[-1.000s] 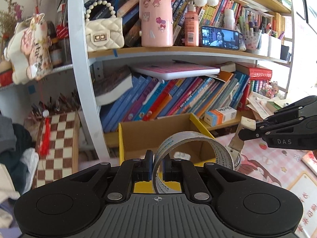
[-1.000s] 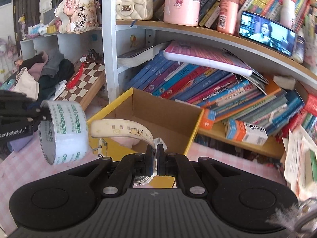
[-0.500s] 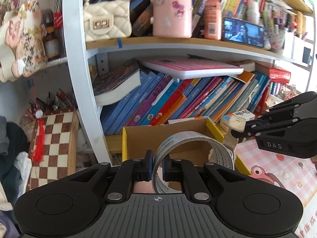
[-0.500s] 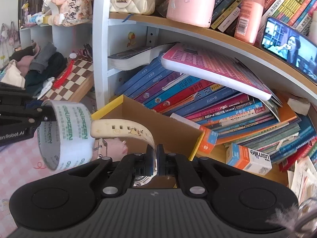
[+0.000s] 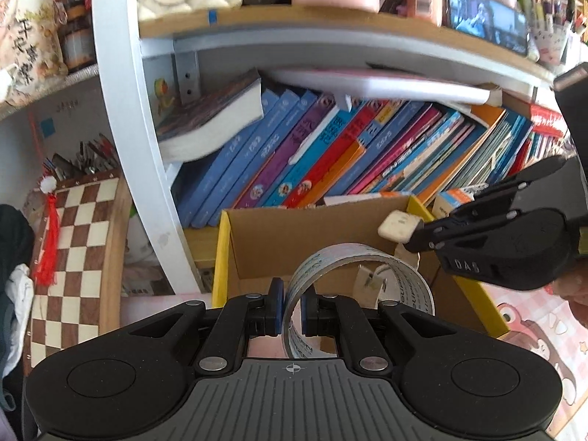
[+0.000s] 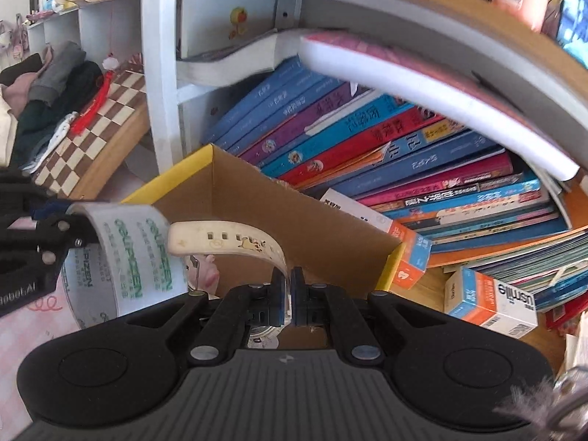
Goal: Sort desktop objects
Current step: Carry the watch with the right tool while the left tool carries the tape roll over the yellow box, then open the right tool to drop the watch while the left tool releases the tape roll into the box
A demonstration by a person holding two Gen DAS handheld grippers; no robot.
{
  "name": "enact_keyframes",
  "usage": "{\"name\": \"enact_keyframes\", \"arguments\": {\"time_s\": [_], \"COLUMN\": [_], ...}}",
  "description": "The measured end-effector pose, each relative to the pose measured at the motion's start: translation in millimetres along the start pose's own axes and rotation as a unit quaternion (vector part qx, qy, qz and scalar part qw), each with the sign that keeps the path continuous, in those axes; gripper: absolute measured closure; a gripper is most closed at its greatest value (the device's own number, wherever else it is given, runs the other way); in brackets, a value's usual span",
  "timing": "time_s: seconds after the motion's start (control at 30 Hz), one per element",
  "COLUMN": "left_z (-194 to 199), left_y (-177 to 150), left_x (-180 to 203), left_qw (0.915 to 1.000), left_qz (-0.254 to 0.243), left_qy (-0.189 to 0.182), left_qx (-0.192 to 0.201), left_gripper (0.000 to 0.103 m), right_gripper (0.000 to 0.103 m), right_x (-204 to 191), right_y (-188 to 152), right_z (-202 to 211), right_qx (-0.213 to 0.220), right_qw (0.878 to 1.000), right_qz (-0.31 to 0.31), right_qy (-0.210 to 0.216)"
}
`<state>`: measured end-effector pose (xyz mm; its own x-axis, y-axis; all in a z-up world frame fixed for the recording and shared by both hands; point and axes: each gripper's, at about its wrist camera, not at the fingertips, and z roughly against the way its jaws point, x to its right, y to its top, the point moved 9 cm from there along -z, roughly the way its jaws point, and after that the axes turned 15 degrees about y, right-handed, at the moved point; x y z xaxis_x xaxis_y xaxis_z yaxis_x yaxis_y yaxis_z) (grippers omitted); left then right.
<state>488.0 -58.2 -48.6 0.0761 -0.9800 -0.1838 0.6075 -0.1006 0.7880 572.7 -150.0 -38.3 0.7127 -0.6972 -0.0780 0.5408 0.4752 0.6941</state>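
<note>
Two tongs hang over one box (image 5: 316, 235): left tongs (image 5: 292, 307) clamped on one tape roll (image 5: 352, 257), right tongs (image 6: 287, 290) clamped on one watch strap (image 6: 235, 242).

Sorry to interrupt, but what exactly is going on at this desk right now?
A person is sorting desk items with two handheld grippers. The left gripper clamps a roll of clear tape, and the right gripper pinches a cream watch strap. Both hang at the open cardboard box in front of the bookshelf, nothing released yet.
</note>
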Motion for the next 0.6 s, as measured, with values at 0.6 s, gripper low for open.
{"name": "enact_keyframes", "arguments": {"time_s": [0.6], "left_z": [-48.8], "left_y": [-16.6], "left_x": [10.8], "left_qw": [0.9989], "left_qz": [-0.025], "left_qy": [0.014], "left_qx": [-0.036], "left_gripper": [0.095], "right_gripper": [0.100], "right_x": [12.7], "right_y": [12.7], "right_z": [-82.5], "right_qx": [-0.069], "right_qw": [0.997], "right_qz": [0.040], "right_qy": [-0.014]}}
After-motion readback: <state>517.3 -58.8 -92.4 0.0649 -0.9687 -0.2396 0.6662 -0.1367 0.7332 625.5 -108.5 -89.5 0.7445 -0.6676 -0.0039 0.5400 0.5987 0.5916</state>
